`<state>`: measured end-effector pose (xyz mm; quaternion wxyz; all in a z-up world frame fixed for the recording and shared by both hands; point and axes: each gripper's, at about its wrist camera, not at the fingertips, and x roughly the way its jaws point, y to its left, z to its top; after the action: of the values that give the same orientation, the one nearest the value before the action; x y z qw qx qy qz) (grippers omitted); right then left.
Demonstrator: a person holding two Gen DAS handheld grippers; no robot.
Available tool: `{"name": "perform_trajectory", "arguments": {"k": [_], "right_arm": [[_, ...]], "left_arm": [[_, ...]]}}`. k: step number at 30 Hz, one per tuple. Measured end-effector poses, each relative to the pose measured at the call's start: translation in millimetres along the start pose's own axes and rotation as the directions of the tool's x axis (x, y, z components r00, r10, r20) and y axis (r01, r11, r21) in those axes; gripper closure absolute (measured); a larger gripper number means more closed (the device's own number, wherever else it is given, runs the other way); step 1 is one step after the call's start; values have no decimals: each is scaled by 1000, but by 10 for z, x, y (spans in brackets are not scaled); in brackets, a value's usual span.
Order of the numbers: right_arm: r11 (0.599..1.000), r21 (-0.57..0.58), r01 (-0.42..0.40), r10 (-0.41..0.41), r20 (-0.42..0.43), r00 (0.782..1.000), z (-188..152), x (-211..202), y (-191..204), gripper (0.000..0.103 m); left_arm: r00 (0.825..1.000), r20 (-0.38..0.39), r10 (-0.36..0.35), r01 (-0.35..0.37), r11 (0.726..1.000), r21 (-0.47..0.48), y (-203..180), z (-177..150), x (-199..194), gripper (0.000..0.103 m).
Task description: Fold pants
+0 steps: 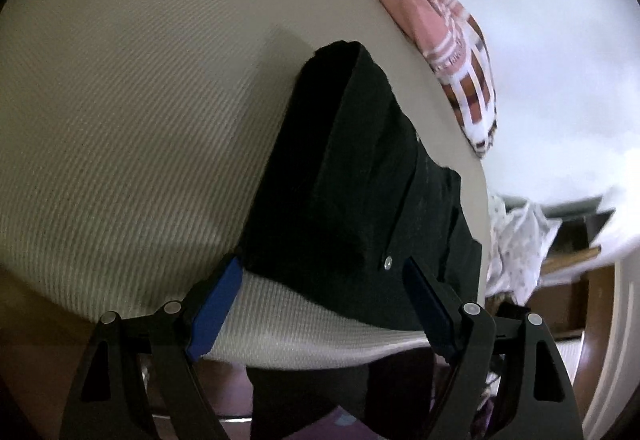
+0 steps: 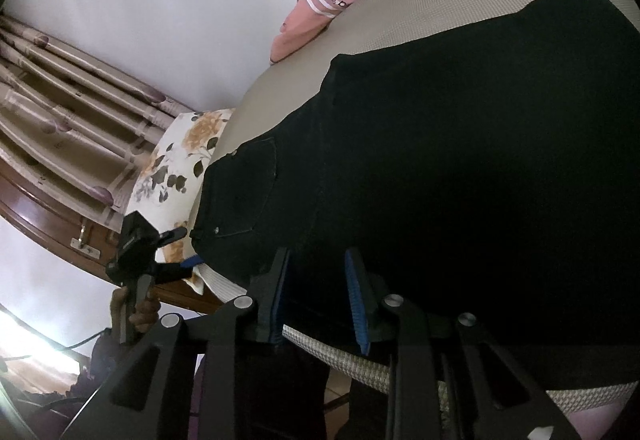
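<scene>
The black pants [image 1: 352,192] lie folded lengthwise on a ribbed cream mattress [image 1: 120,120], waist end near the front edge, with a rivet showing. My left gripper [image 1: 320,280] is open, its blue pads either side of the waist corner at the mattress edge. In the right wrist view the pants [image 2: 460,160] fill the right half, back pocket visible. My right gripper [image 2: 318,264] is open at the near edge of the pants, with fabric between its blue pads. The left gripper [image 2: 188,264] shows there too, at the waist corner.
A pink and checked pillow [image 1: 452,52] lies at the far side of the mattress by a white wall. A floral pillow [image 2: 176,168] sits beside the waist end. Striped curtains [image 2: 60,112] and a wooden frame lie beyond. Clothes hang off the bed side [image 1: 516,240].
</scene>
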<state>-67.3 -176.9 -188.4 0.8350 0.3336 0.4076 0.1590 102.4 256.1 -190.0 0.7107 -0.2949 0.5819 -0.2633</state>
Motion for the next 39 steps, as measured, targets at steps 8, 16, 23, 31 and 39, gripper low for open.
{"name": "perform_trajectory", "arguments": {"k": [8,16,23,31,39], "right_arm": [[1000,9,17,-17,2,1000,-5,21,5,77],[999,4,34,-34,1,999,-22,30,27,75],[999,10,42,-42,4,999,-26,31,11,74],[999,11,47,-47,6,999,-11,46,4,73],[999,4,46,-46,7,999,-6,53,29,69]], "left_arm": [[987,-122,-100,115,986,124,-9,171,68,17],[977,-189,-100,142,964,224,-160,357,224,17],[979,-203,-10,67,960,274,-258,252,245,19],[994,-91,55,-35,977,209,-154,196,152,53],[995,33,92,-95,985,142,-194,90,74,75]]}}
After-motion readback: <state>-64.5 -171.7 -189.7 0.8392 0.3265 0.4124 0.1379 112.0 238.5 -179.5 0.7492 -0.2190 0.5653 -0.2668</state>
